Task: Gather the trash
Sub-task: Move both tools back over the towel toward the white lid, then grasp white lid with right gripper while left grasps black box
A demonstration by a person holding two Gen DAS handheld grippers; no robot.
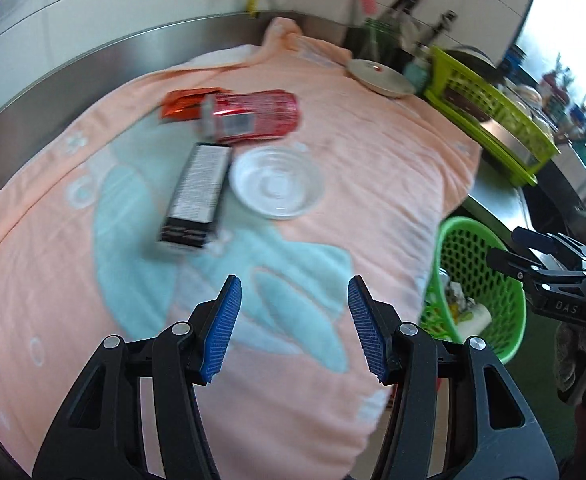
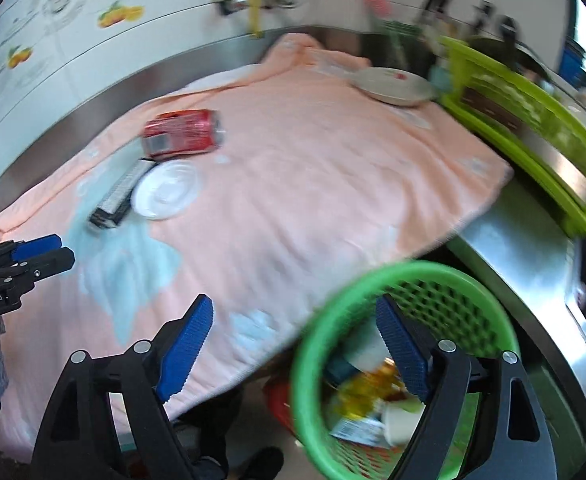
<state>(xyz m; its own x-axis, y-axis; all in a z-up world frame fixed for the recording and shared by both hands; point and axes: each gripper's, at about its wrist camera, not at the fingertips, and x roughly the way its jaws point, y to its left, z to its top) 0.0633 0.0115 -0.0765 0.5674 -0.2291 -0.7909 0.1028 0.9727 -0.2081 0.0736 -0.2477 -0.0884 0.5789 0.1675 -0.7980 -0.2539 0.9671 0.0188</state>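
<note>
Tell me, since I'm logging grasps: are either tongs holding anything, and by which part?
Nothing is held. The left tongs and right tongs are both open and empty.

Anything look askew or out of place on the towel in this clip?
Yes. The red soda can lies on its side, dented, against an orange foil wrapper; a black printed carton lies flat beside a clear plastic lid. Loose litter, not yet binned.

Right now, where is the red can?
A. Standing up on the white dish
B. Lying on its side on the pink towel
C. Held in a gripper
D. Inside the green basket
B: the red can lies on its side on the pink towel, just behind the white dish and well away from the green basket.
</note>
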